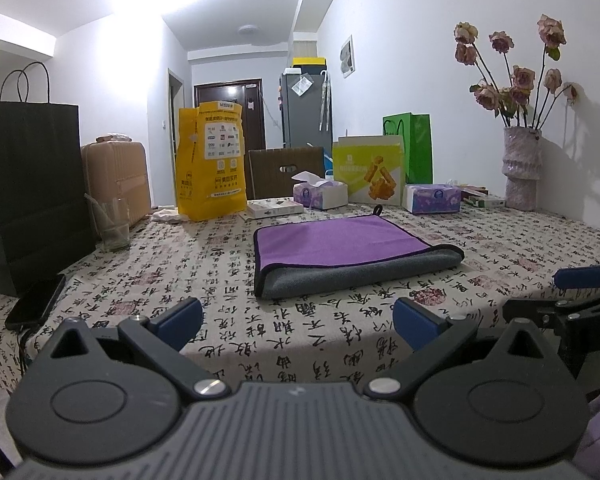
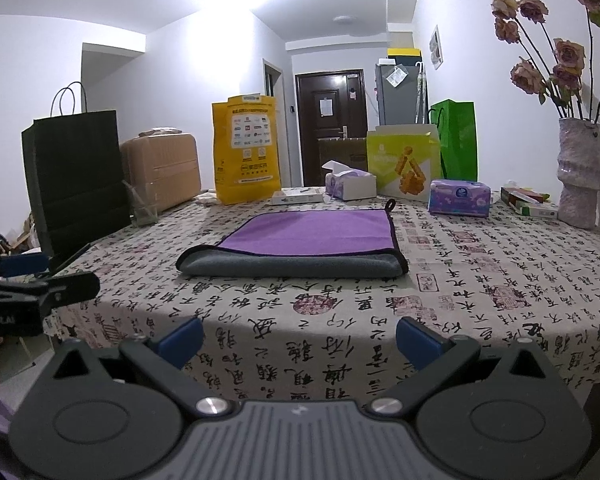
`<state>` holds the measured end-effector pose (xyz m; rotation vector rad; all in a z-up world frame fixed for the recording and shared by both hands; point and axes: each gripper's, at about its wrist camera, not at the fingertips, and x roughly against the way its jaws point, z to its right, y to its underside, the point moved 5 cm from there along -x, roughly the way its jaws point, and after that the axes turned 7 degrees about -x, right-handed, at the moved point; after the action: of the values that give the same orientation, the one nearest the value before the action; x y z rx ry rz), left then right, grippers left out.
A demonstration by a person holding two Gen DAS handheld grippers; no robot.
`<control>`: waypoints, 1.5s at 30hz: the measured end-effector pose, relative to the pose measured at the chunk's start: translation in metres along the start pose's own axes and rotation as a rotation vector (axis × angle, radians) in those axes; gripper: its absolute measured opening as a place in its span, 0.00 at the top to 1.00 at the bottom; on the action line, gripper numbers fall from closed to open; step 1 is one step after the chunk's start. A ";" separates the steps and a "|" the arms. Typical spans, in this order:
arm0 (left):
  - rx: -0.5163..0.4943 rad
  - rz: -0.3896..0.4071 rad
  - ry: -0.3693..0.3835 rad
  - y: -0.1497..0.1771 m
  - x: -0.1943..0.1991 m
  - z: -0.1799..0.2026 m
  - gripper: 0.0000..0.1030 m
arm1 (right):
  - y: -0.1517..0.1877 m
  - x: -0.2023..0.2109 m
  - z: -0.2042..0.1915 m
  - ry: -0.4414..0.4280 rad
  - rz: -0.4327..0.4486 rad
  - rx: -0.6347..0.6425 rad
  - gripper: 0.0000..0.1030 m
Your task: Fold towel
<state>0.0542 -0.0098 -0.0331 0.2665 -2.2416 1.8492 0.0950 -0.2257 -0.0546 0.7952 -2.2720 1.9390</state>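
A purple towel (image 1: 332, 242) with a grey underside lies folded on the patterned tablecloth (image 1: 292, 328), its grey folded edge toward me; it also shows in the right wrist view (image 2: 312, 232). My left gripper (image 1: 298, 318) is open and empty, back near the table's front edge, short of the towel. My right gripper (image 2: 300, 340) is open and empty, also near the front edge. The right gripper shows at the right edge of the left wrist view (image 1: 572, 296), and the left gripper shows at the left edge of the right wrist view (image 2: 40, 280).
A black paper bag (image 1: 32, 184), a phone (image 1: 36, 300), a glass (image 1: 114, 220), a yellow bag (image 1: 210, 164), tissue boxes (image 1: 432, 198), a yellow-green box (image 1: 370, 168), a green bag (image 1: 410, 148) and a vase of flowers (image 1: 522, 168) ring the table's far and left sides.
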 end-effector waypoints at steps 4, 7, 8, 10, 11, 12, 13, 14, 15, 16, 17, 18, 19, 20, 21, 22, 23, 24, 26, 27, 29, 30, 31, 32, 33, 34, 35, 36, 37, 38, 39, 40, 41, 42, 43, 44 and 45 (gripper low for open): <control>0.000 -0.004 -0.001 -0.001 0.001 -0.001 0.00 | 0.000 0.000 0.000 0.001 -0.001 0.000 0.00; 0.001 -0.011 -0.001 -0.001 -0.001 -0.002 0.00 | 0.001 -0.001 0.000 0.001 -0.004 0.001 0.00; 0.001 -0.013 -0.001 -0.002 -0.001 -0.002 0.00 | 0.001 -0.002 -0.001 0.001 -0.006 0.003 0.00; 0.002 -0.015 -0.001 -0.002 -0.001 -0.003 0.00 | 0.001 -0.002 -0.002 0.000 -0.006 0.004 0.00; 0.002 -0.017 -0.002 -0.002 -0.002 -0.003 0.00 | 0.001 -0.003 -0.002 -0.001 -0.007 0.005 0.00; 0.002 -0.018 -0.002 -0.002 -0.002 -0.003 0.00 | 0.001 -0.004 -0.002 -0.001 -0.008 0.005 0.00; 0.001 -0.019 -0.002 -0.002 -0.002 -0.003 0.00 | 0.001 -0.004 -0.002 -0.001 -0.009 0.004 0.00; 0.000 -0.020 -0.002 -0.003 -0.002 -0.003 0.00 | 0.001 -0.005 -0.002 0.000 -0.011 0.004 0.00; 0.000 -0.020 -0.002 -0.003 -0.002 -0.003 0.00 | 0.001 -0.006 -0.002 0.000 -0.012 0.003 0.00; 0.000 -0.020 -0.002 -0.003 -0.002 -0.002 0.00 | 0.001 -0.005 -0.002 0.000 -0.012 0.002 0.00; 0.000 -0.020 -0.003 -0.003 -0.002 -0.002 0.00 | 0.001 -0.005 -0.002 0.001 -0.012 0.000 0.00; 0.000 -0.021 -0.003 -0.003 -0.002 -0.002 0.00 | 0.001 -0.006 -0.001 0.002 -0.012 -0.001 0.00; 0.000 -0.021 -0.003 -0.003 -0.002 -0.003 0.00 | 0.002 -0.006 -0.001 0.003 -0.012 -0.002 0.00; 0.000 -0.021 -0.004 -0.003 -0.002 -0.002 0.00 | 0.002 -0.006 -0.001 0.003 -0.013 -0.003 0.00; -0.001 -0.021 -0.004 -0.003 -0.002 -0.003 0.00 | 0.002 -0.006 -0.001 0.004 -0.014 -0.004 0.00; 0.000 -0.021 -0.004 -0.003 -0.002 -0.003 0.00 | 0.002 -0.007 -0.001 0.004 -0.015 -0.005 0.00; 0.000 -0.022 -0.005 -0.003 -0.003 -0.003 0.00 | 0.002 -0.007 -0.001 0.003 -0.016 -0.006 0.00; 0.001 -0.022 -0.005 -0.002 -0.004 -0.003 0.00 | 0.002 -0.008 0.000 0.004 -0.017 -0.007 0.00; 0.001 -0.026 -0.008 -0.002 -0.005 -0.003 0.00 | 0.003 -0.009 0.001 0.005 -0.019 -0.009 0.00; 0.002 -0.028 -0.008 -0.002 -0.005 -0.003 0.00 | 0.003 -0.010 0.001 0.006 -0.020 -0.010 0.00; 0.002 -0.028 -0.009 -0.002 -0.006 -0.003 0.00 | 0.004 -0.011 0.002 0.009 -0.020 -0.012 0.00; 0.002 -0.028 -0.009 -0.002 -0.006 -0.003 0.00 | 0.004 -0.011 0.002 0.009 -0.020 -0.013 0.00; 0.002 -0.029 -0.010 -0.002 -0.007 -0.003 0.00 | 0.004 -0.012 0.003 0.010 -0.020 -0.013 0.00; 0.002 -0.029 -0.011 -0.002 -0.007 -0.004 0.00 | 0.004 -0.013 0.003 0.011 -0.021 -0.014 0.00; 0.002 -0.030 -0.012 -0.002 -0.008 -0.004 0.00 | 0.004 -0.013 0.003 0.011 -0.021 -0.014 0.00; 0.002 -0.030 -0.013 -0.002 -0.008 -0.004 0.00 | 0.004 -0.014 0.003 0.011 -0.021 -0.013 0.00; 0.002 -0.030 -0.014 -0.002 -0.009 -0.004 0.00 | 0.004 -0.014 0.002 0.010 -0.021 -0.012 0.00; 0.002 -0.030 -0.014 -0.002 -0.009 -0.004 0.00 | 0.004 -0.014 0.002 0.010 -0.021 -0.011 0.00; 0.002 -0.030 -0.014 -0.001 -0.009 -0.004 0.00 | 0.004 -0.015 0.002 0.010 -0.021 -0.011 0.00; 0.002 -0.030 -0.014 -0.001 -0.009 -0.004 0.00 | 0.005 -0.015 0.003 0.010 -0.021 -0.012 0.00; 0.001 -0.030 -0.015 -0.001 -0.010 -0.005 0.00 | 0.005 -0.016 0.003 0.011 -0.021 -0.012 0.00; 0.001 -0.029 -0.015 -0.001 -0.009 -0.004 0.00 | 0.005 -0.016 0.004 0.012 -0.021 -0.013 0.00; 0.000 -0.027 -0.017 -0.001 -0.010 -0.005 0.00 | 0.005 -0.016 0.004 0.013 -0.020 -0.012 0.00; 0.000 -0.025 -0.020 -0.001 -0.011 -0.006 0.00 | 0.005 -0.017 0.004 0.015 -0.018 -0.011 0.00; 0.001 -0.024 -0.023 -0.001 -0.013 -0.007 0.00 | 0.005 -0.017 0.004 0.016 -0.017 -0.010 0.00; 0.005 -0.024 -0.026 -0.001 -0.015 -0.009 0.00 | 0.004 -0.018 0.005 0.018 -0.017 -0.009 0.00; 0.010 -0.026 -0.029 -0.001 -0.017 -0.010 0.00 | 0.004 -0.020 0.005 0.023 -0.017 -0.006 0.00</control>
<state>0.0712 0.0002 -0.0351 0.3245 -2.2377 1.8555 0.1122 -0.2230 -0.0665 0.7843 -2.2503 1.9227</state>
